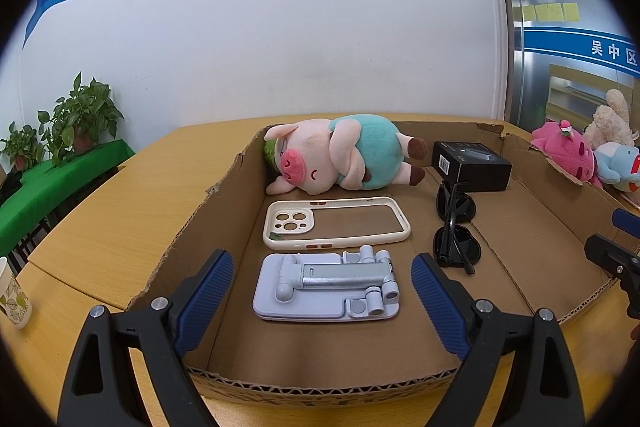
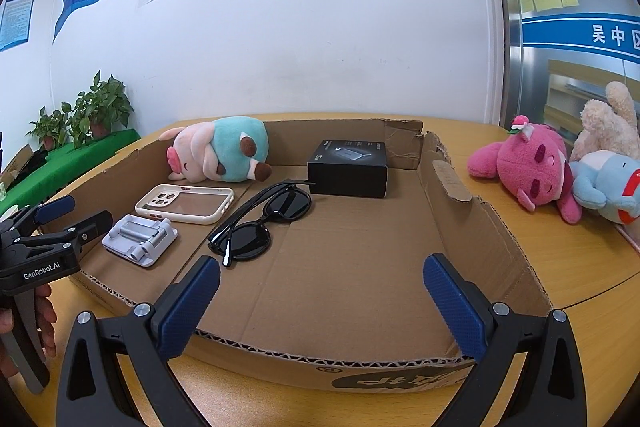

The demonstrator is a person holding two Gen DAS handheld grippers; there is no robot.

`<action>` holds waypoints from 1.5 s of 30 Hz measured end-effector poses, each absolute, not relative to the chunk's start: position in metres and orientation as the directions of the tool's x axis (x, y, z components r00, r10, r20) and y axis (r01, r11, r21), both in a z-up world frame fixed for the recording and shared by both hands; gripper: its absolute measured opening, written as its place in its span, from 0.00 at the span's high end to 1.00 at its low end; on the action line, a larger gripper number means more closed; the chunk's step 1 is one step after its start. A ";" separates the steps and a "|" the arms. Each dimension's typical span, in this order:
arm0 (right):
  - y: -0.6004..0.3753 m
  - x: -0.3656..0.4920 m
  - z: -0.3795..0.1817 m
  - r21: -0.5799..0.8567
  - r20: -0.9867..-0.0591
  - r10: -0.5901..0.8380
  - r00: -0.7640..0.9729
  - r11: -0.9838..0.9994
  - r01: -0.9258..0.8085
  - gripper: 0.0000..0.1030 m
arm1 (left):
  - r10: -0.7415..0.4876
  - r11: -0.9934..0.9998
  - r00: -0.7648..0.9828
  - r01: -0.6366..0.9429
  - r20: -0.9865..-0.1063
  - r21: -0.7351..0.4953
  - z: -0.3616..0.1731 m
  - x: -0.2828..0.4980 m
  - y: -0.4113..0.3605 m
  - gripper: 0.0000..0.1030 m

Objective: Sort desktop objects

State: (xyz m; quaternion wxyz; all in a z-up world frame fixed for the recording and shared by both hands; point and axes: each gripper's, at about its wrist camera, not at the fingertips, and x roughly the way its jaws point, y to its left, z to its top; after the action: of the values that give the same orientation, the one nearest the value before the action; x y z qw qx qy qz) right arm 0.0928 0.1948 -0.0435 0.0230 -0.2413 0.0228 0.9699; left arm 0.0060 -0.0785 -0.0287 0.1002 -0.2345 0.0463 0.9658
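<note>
A shallow cardboard tray (image 1: 532, 251) (image 2: 360, 283) lies on the wooden table. In it are a pig plush (image 1: 340, 155) (image 2: 218, 155), a cream phone case (image 1: 336, 223) (image 2: 186, 203), a grey folded phone stand (image 1: 326, 287) (image 2: 140, 237), black sunglasses (image 1: 456, 227) (image 2: 264, 223) and a black box (image 1: 472, 165) (image 2: 348, 167). My left gripper (image 1: 322, 269) is open and empty over the tray's near edge, its fingers either side of the stand. It also shows in the right wrist view (image 2: 76, 211). My right gripper (image 2: 322, 273) is open and empty above the tray's bare right half.
Outside the tray at the right lie a pink plush (image 2: 524, 163) (image 1: 564, 151), a blue plush (image 2: 604, 187) and a beige plush (image 2: 608, 123). A paper cup (image 1: 12, 299) stands at the far left. Potted plants (image 1: 76, 115) stand on a green-covered table.
</note>
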 end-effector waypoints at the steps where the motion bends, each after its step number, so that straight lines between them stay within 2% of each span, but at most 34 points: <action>1: 0.195 0.093 -0.044 0.033 -0.469 0.034 -0.882 -0.998 -0.056 0.00 | 0.172 -0.976 -0.870 -0.215 -0.462 0.042 -0.029 0.006 -0.078 0.12; 5: 0.195 0.093 -0.044 0.033 -0.469 0.034 -0.883 -0.998 -0.056 0.00 | 0.171 -0.976 -0.871 -0.215 -0.461 0.044 -0.029 0.006 -0.078 0.12; 7: 0.195 0.093 -0.044 0.034 -0.469 0.033 -0.882 -0.998 -0.056 0.00 | 0.177 -0.974 -0.867 -0.221 -0.465 0.041 -0.029 0.005 -0.077 0.07; 8: 0.195 0.093 -0.044 0.032 -0.469 0.034 -0.883 -0.998 -0.055 0.00 | 0.185 -0.972 -0.862 -0.231 -0.472 0.040 -0.029 0.004 -0.076 0.00; 45: 0.194 0.093 -0.044 0.036 -0.475 0.029 -0.880 -0.998 -0.053 0.00 | 0.186 -0.972 -0.861 -0.232 -0.474 0.041 -0.028 0.001 -0.075 0.00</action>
State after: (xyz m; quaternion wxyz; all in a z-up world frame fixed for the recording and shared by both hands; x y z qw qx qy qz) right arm 0.0932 0.1941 -0.0436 0.0213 -0.2443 0.0242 0.9692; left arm 0.0010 -0.0750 -0.0279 0.1085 -0.2404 0.0482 0.9634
